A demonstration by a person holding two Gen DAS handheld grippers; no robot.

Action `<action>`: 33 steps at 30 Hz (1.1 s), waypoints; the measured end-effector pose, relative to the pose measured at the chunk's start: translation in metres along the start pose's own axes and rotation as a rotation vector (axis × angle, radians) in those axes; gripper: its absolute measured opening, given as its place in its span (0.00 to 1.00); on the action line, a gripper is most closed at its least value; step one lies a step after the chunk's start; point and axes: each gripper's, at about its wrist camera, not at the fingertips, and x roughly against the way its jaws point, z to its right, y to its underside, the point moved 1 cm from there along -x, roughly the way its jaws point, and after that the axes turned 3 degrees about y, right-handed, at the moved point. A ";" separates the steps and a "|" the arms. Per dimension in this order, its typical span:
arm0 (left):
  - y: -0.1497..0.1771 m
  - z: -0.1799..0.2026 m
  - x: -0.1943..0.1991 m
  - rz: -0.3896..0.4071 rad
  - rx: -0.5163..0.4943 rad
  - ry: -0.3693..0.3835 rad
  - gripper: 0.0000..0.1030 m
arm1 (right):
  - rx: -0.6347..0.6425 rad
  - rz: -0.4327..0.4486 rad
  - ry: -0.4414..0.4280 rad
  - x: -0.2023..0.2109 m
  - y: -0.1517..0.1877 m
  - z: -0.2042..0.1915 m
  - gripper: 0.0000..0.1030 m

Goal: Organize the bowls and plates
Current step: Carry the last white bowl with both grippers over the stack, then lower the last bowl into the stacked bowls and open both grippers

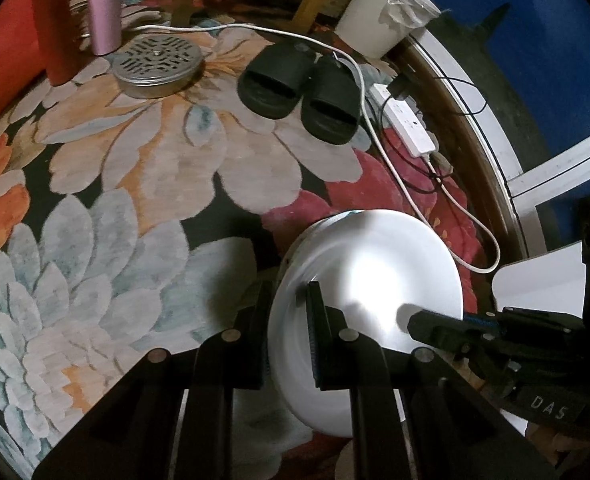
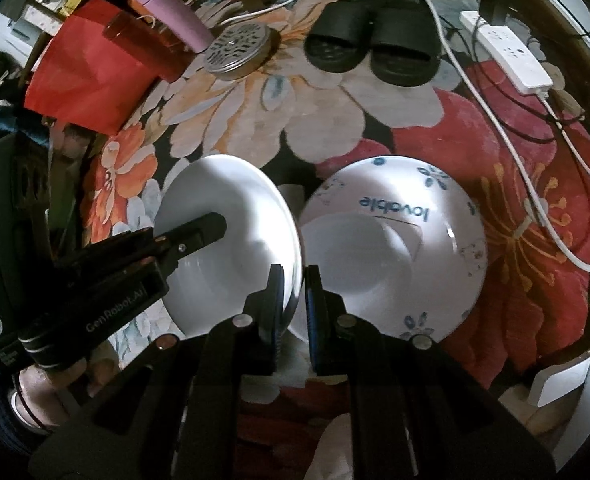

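Both grippers [image 2: 293,280] [image 1: 289,300] clamp the tilted white plate's [image 2: 235,216] rim.

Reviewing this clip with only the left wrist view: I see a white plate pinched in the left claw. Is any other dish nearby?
Observer: Yes. The right wrist view shows a printed bowl with blue flowers and the word "lovable", just right of the white plate.
Operator: What is the right claw gripping?
Observer: The right claw looks shut on the white plate's near rim, right beside the bowl's edge.
Operator: Who holds the left claw?
Observer: A hand wraps the handle of the left claw, at that view's lower left.
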 end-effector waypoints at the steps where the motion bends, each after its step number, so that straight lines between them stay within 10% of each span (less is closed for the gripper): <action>1: -0.002 0.004 -0.004 -0.003 -0.004 0.004 0.13 | -0.003 0.002 0.005 0.000 -0.001 0.003 0.11; 20: 0.017 0.037 -0.064 -0.149 -0.145 -0.056 0.22 | -0.103 -0.121 0.036 -0.027 0.020 0.053 0.12; 27: 0.015 0.043 -0.060 -0.126 -0.147 -0.020 0.68 | -0.130 -0.096 0.024 -0.020 0.015 0.061 0.13; 33: 0.009 0.042 -0.047 -0.081 -0.141 -0.011 0.84 | -0.135 -0.100 0.036 -0.019 0.014 0.060 0.14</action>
